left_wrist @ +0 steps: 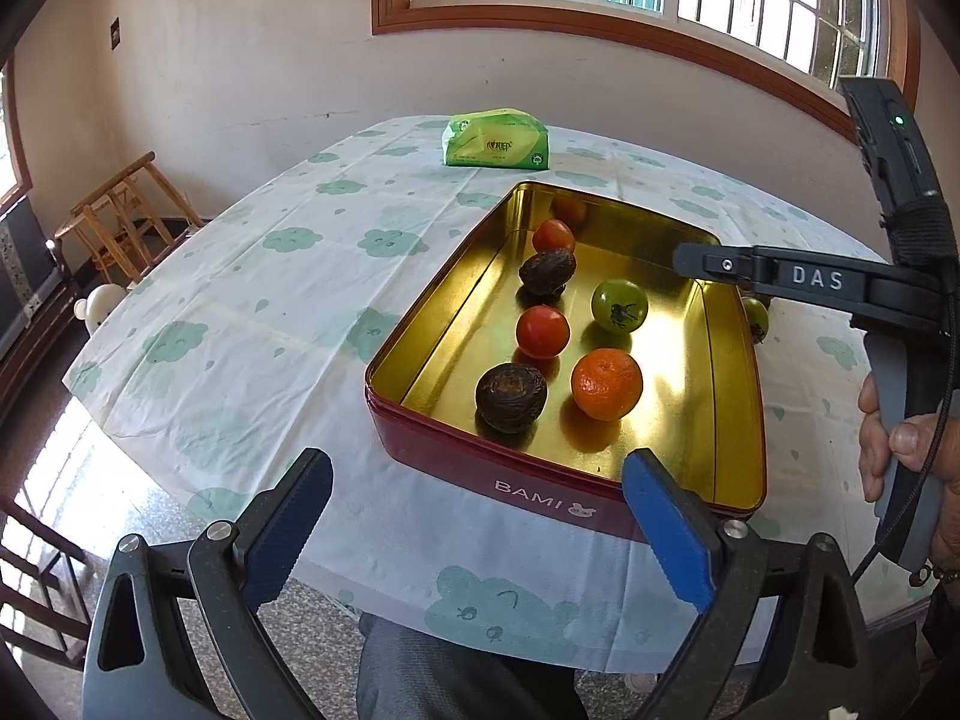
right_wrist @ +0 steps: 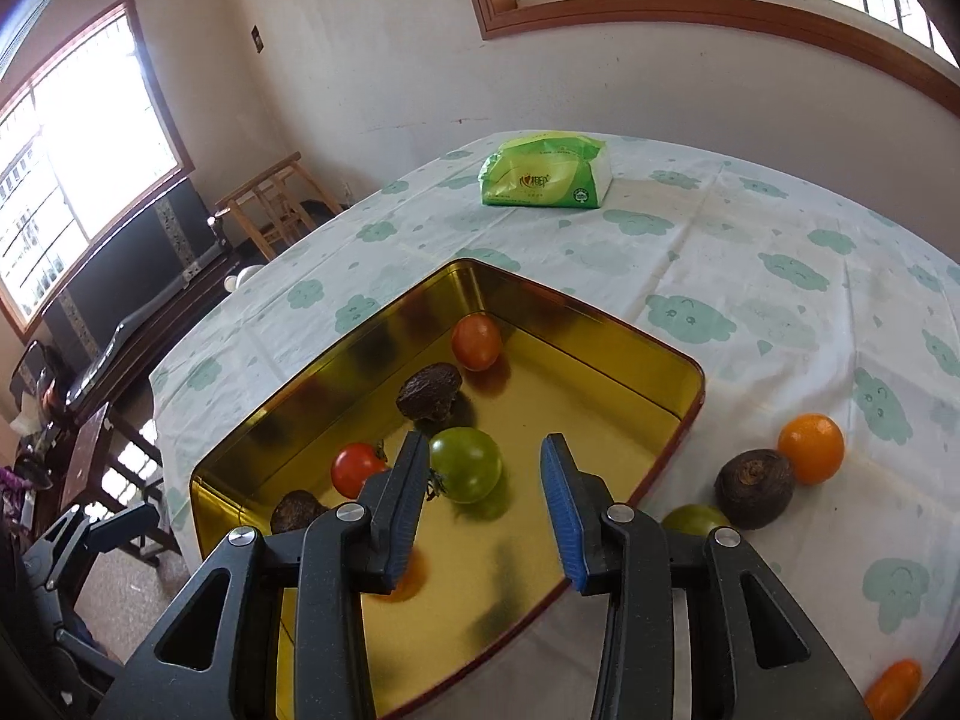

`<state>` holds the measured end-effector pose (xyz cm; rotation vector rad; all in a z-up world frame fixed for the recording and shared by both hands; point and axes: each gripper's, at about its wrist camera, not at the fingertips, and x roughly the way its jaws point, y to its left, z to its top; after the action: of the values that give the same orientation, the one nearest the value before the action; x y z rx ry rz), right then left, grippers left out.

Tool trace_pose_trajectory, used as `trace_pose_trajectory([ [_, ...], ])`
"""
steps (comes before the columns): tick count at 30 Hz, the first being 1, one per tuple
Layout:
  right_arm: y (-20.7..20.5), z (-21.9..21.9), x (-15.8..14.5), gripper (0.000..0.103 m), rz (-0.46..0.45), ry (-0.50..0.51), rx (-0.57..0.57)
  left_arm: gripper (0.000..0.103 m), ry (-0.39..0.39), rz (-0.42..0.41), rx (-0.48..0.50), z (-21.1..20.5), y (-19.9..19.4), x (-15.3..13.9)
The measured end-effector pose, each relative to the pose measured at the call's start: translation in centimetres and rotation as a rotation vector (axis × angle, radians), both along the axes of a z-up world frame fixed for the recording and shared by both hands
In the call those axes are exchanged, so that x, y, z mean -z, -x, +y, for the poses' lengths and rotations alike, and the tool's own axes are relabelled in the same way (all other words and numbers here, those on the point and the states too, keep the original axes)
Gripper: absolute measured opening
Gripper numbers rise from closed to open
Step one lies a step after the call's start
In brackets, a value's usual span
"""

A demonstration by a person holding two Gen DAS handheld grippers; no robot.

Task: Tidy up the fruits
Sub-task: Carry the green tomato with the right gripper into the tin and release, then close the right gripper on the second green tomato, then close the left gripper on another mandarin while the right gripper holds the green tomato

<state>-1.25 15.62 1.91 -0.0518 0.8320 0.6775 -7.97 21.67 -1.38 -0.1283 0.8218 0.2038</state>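
The left gripper (left_wrist: 477, 531) gapes wide and empty at the tin (left_wrist: 729, 324)'s 6 o'clock edge. Only the right-wrist view shows the right gripper (right_wrist: 486, 504), empty above the green tomato (right_wrist: 467, 463), fingers apart, and the loose mandarin (right_wrist: 811, 447) at 3 o'clock on the cloud-print tablecloth (right_wrist: 750, 240). A tissue pack (left_wrist: 495, 139) lies at 12. One orange fruit (right_wrist: 894, 687) is cut off.

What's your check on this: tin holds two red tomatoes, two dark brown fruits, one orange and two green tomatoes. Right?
Not quite. The tin holds only one green tomato; the second green tomato lies outside it on the tablecloth, as the right wrist view shows. The two red tomatoes, two dark brown fruits and one orange are right.
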Motion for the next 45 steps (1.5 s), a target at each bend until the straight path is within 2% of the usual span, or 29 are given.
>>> trace_pose_trajectory([
  [6,2.1,-7.2,1.6,0.041,0.017,0.065,0.109,0.096,0.006,-0.011,-0.001,-0.1,0.0,-0.3],
  [11,1.9,-10.5,2.8,0.041,0.058,0.055,0.164,0.096,0.01,-0.001,0.023,-1.2,-0.1,-0.3],
  [16,1.0,-9.6,3.1,0.041,0.061,0.025,0.137,0.096,-0.029,-0.003,0.056,-2.6,-0.1,-0.7],
  [26,-3.4,-7.2,4.8,0.044,0.167,-0.097,0.167,0.096,-0.04,0.011,0.071,-3.3,-0.6,-0.5],
  [29,-3.7,-6.3,5.1,0.044,0.147,-0.074,0.165,0.096,-0.042,0.023,0.068,-3.3,-0.9,-0.2],
  [31,-3.7,-5.9,5.0,0.037,0.135,-0.038,0.15,0.096,-0.04,0.029,0.065,-3.3,-1.0,-0.2],
  [33,-3.2,-6.6,4.6,0.037,0.143,-0.045,0.143,0.096,-0.043,0.03,0.066,-3.5,-1.0,-0.3],
  [38,0.0,-12.8,1.6,0.037,0.044,-0.049,0.18,0.096,-0.059,0.006,0.094,-4.6,-0.8,-1.6],
  [41,1.1,-18.7,0.4,0.037,-0.012,0.014,0.277,0.096,-0.069,-0.003,0.138,-6.1,-1.1,-2.3],
  [45,0.8,-27.1,1.4,0.037,-0.001,0.102,0.452,0.096,-0.036,-0.006,0.22,-9.0,-2.1,-2.9],
])
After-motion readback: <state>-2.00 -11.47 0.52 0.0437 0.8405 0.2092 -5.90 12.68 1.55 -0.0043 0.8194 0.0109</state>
